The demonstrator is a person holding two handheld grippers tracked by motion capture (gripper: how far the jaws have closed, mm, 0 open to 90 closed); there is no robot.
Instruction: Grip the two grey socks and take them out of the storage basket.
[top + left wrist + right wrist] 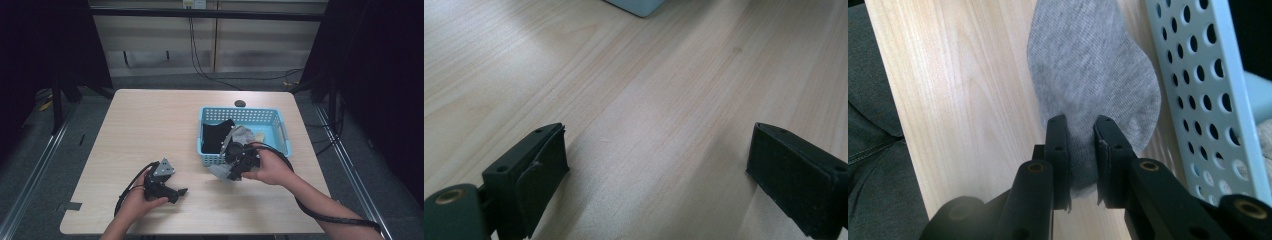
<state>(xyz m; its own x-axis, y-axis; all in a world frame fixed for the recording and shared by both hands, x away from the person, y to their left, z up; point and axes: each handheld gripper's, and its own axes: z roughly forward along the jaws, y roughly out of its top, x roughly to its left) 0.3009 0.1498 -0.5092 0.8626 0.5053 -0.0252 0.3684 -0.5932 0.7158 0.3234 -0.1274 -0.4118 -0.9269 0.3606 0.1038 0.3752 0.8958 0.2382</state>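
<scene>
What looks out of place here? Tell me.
Nothing is spilled or damaged. One grey sock is outside the blue basket, beside its wall over the table, pinched by the right gripper. The left gripper hovers open above bare wood.

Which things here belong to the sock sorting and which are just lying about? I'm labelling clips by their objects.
In the job: grey sock, pinched by the right gripper; blue basket; black garment inside it.

Lying about: left gripper, open over bare table; dark round thing beyond the basket.
</scene>
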